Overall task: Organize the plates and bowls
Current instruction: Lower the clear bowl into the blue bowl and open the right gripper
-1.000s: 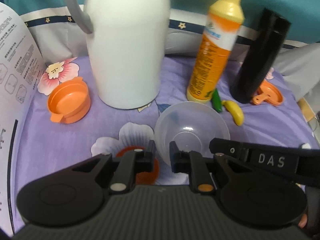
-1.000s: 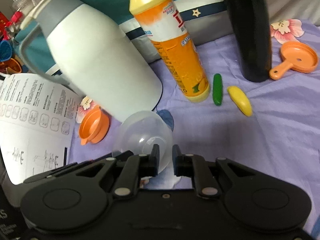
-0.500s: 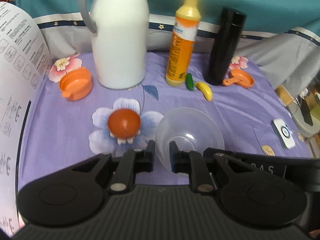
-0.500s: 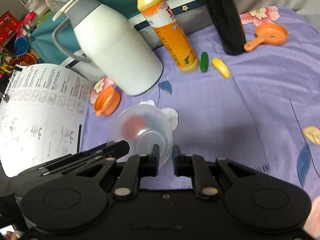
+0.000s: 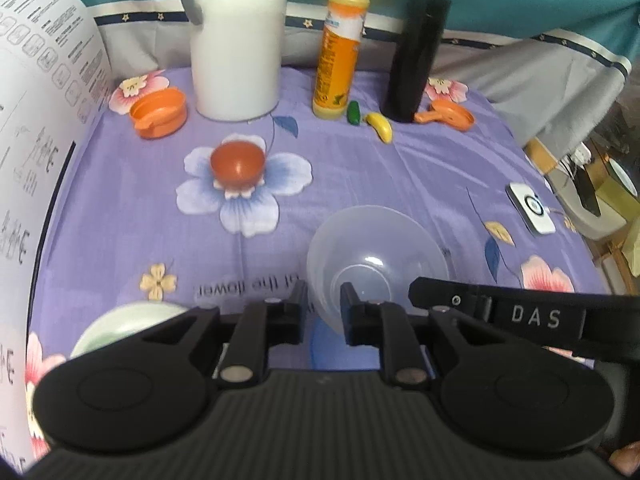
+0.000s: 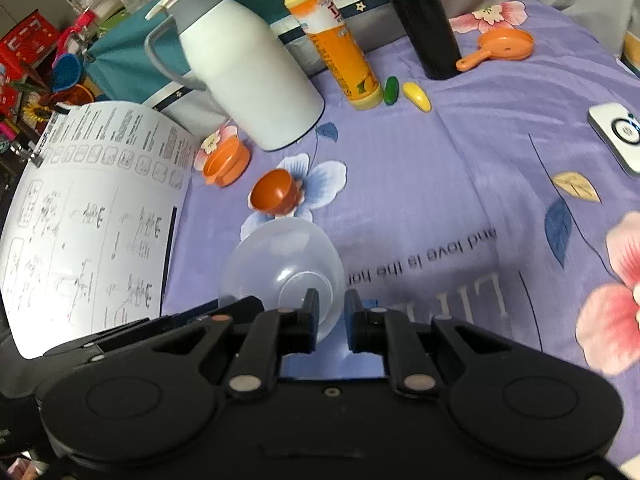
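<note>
Both grippers pinch one translucent plastic bowl point(image 5: 376, 248) by its rim: left gripper point(image 5: 323, 300) on the near edge, right gripper point(image 6: 331, 304) on the opposite side. The bowl hangs tilted above the purple floral tablecloth point(image 5: 360, 168) (not resting on it). A small orange-red bowl point(image 5: 238, 162) sits on the printed blue flower, well apart.

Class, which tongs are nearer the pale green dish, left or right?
Left. The pale green dish lies just left of the left tongs. The right tongs grip the clear bowl on its opposite side.
</note>
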`<state>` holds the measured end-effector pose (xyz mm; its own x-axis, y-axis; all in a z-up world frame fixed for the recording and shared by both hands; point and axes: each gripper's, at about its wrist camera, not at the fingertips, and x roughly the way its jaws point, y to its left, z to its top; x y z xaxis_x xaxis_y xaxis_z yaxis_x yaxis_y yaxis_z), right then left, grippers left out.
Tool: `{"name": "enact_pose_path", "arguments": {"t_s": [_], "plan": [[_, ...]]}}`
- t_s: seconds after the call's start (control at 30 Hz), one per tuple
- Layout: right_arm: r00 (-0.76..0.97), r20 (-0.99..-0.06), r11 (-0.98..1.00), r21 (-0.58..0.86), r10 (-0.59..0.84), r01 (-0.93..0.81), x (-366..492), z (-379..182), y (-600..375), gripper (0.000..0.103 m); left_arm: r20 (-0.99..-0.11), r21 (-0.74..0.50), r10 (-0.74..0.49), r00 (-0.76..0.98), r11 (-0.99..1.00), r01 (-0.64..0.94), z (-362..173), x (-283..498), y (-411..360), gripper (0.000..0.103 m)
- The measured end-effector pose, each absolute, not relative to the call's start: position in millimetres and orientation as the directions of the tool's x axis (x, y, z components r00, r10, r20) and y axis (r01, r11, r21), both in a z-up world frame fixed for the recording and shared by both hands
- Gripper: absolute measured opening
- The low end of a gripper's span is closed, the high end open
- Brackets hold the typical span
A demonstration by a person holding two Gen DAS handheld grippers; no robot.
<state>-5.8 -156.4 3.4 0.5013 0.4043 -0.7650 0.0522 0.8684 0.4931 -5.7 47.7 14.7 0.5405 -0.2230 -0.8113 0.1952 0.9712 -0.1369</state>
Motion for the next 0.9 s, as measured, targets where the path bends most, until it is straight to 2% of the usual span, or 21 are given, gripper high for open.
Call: {"name": "enact_pose_path", "arguments": {"t_s": [0.37, 0.9], "plan": [[0.458, -0.796, 0.881, 0.470, 0.395, 0.057, -35.9, -3.1, -160.5, 0.015, -0.845, -0.149, -0.232, 0.482, 0.967, 0.205, -7.0, -30.9, 41.2, 0.017], [0.428, -0.814, 0.879, 0.469, 0.393, 0.084, -32.6, -13.3, -160.9, 0.017, -0.859, -0.143, -0.230, 0.457, 0.966, 0.216, -17.6, -26.9, 33.7, 0.022]]}}
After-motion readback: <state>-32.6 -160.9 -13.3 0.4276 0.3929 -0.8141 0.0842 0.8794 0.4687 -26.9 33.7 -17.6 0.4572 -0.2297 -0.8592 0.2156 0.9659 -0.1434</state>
